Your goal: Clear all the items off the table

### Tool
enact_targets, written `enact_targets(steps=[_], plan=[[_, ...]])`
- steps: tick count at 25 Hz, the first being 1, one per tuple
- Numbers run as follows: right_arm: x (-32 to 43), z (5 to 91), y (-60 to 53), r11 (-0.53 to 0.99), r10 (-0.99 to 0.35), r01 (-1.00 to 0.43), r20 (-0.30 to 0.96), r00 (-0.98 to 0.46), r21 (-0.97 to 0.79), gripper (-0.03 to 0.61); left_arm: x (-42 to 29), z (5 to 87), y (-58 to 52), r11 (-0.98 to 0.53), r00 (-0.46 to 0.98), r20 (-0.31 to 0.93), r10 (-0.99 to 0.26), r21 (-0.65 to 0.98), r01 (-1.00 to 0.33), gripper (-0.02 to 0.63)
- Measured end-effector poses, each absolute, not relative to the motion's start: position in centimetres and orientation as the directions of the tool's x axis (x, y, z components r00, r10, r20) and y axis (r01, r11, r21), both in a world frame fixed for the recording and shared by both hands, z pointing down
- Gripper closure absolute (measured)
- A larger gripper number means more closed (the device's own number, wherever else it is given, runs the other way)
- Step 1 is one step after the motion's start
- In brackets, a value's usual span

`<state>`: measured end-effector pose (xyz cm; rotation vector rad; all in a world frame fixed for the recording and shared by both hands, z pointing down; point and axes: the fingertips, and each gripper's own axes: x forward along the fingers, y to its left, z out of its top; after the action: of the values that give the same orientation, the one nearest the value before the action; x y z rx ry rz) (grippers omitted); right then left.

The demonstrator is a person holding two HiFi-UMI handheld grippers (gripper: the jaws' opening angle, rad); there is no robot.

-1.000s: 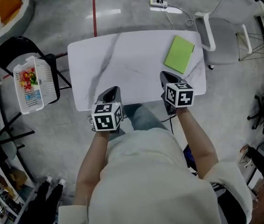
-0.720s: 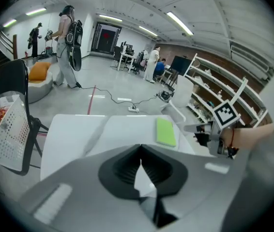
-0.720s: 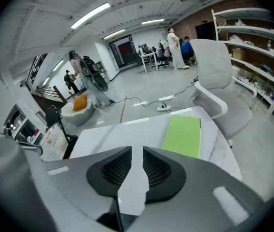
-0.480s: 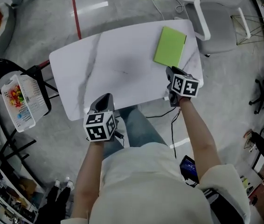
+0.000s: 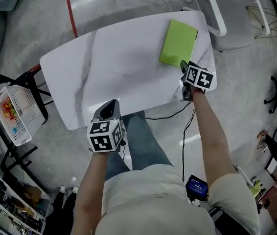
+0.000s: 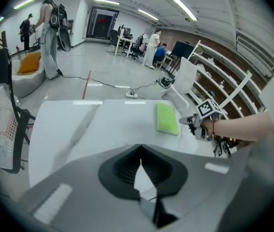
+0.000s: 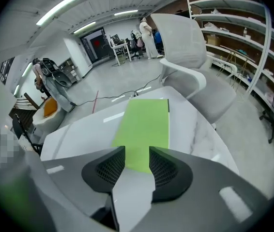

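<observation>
A flat green notebook lies on the white marble-pattern table, near its far right corner. In the right gripper view the notebook fills the middle, just ahead of the jaws. My right gripper hovers at the notebook's near edge, its jaws opening with nothing pressed between them. My left gripper stays at the table's near edge, shut and empty. From the left gripper view the notebook and the right gripper show at the right.
A white basket with colourful items sits on a black chair left of the table. A white chair stands beyond the far right corner. A cable runs on the floor under the table's near side.
The right gripper has moved forward to the notebook's near edge and its jaws have parted. The view has swung, and the left gripper has kept its place at the near edge.
</observation>
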<state>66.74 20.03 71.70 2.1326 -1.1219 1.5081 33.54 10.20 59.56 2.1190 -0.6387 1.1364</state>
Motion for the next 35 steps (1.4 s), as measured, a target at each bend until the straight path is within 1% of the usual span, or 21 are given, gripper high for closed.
enact_targets(steps=[5, 8, 11, 15, 19, 21, 22, 28, 31, 35], plan=[[69.6, 74.9, 19.9, -0.686, -0.385, -0.706, 0.911, 0.148, -0.175, 0.394, 34.5, 61.8, 10.1, -0.667, 0.491, 0.867, -0.089, 0.314, -0.676, 0.604], [71.1, 76.6, 20.2, -0.719, -0.367, -0.67, 0.919, 0.143, -0.183, 0.354, 35.3, 62.7, 10.1, -0.664, 0.491, 0.868, -0.07, 0.326, -0.672, 0.604], [72.5, 77.9, 20.2, -0.752, -0.38, -0.619, 0.915, 0.131, -0.224, 0.299, 36.1, 63.4, 10.3, -0.668, 0.495, 0.867, -0.055, 0.336, -0.664, 0.604], [73.7, 78.7, 19.4, -0.771, -0.414, -0.574, 0.902, 0.123, -0.275, 0.265, 36.6, 64.6, 10.8, -0.67, 0.495, 0.868, -0.031, 0.35, -0.655, 0.604], [73.7, 79.7, 18.9, -0.752, -0.384, -0.616, 0.915, 0.121, -0.235, 0.265, 36.4, 65.6, 11.2, -0.665, 0.488, 0.873, -0.015, 0.356, -0.657, 0.604], [73.5, 80.0, 18.4, -0.748, -0.401, -0.615, 0.909, 0.116, -0.251, 0.266, 36.4, 65.9, 11.3, -0.66, 0.488, 0.873, -0.012, 0.36, -0.66, 0.604], [73.3, 80.1, 18.1, -0.746, -0.416, -0.61, 0.903, 0.111, -0.268, 0.29, 36.4, 66.0, 11.2, -0.658, 0.489, 0.872, -0.012, 0.361, -0.661, 0.604], [71.8, 80.0, 16.5, -0.696, -0.448, -0.663, 0.888, 0.102, -0.275, 0.29, 36.1, 66.5, 10.6, -0.633, 0.5, 0.865, -0.031, 0.371, -0.68, 0.604], [70.1, 80.0, 15.5, -0.665, -0.46, -0.693, 0.884, 0.086, -0.279, 0.291, 35.2, 66.8, 10.0, -0.609, 0.503, 0.863, -0.053, 0.371, -0.701, 0.604], [66.7, 80.0, 13.7, -0.582, -0.467, -0.763, 0.884, 0.03, -0.282, 0.291, 33.4, 67.3, 9.1, -0.575, 0.498, 0.863, -0.088, 0.364, -0.733, 0.605]])
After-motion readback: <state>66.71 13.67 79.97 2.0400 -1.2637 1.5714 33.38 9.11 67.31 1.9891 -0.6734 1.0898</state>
